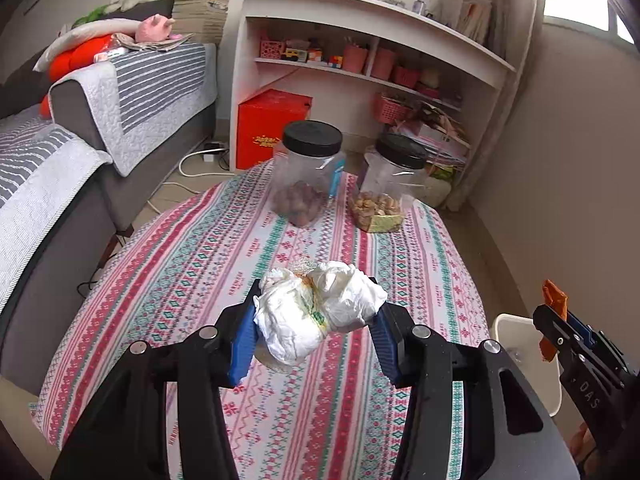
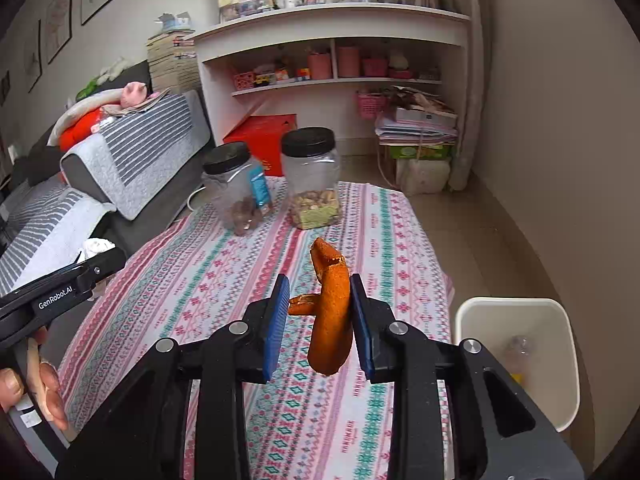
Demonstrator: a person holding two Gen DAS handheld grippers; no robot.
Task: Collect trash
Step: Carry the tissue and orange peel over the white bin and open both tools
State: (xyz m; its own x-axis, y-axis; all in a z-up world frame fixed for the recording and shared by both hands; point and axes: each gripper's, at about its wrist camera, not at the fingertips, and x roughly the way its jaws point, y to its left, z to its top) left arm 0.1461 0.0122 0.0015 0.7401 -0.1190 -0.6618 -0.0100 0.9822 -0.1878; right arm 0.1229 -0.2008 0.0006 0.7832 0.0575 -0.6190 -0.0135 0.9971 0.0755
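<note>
A grey sofa (image 1: 120,128) with striped covers runs along the left, and a white shelf unit (image 1: 360,40) stands at the far wall. The desk (image 1: 192,264), under a pink-and-teal patterned cloth, carries two black-lidded clear jars at its far end: the left jar (image 1: 308,172) and the right jar (image 1: 388,188) (both partly filled with snacks). A white bin (image 2: 516,356) sits on the floor just right of the desk's near edge. The left claw (image 1: 316,316) pinches a crumpled white tissue wad (image 1: 316,312) above the desk. The right claw (image 2: 320,312) grips an orange peel (image 2: 332,320), held above the desk near the bin.
</note>
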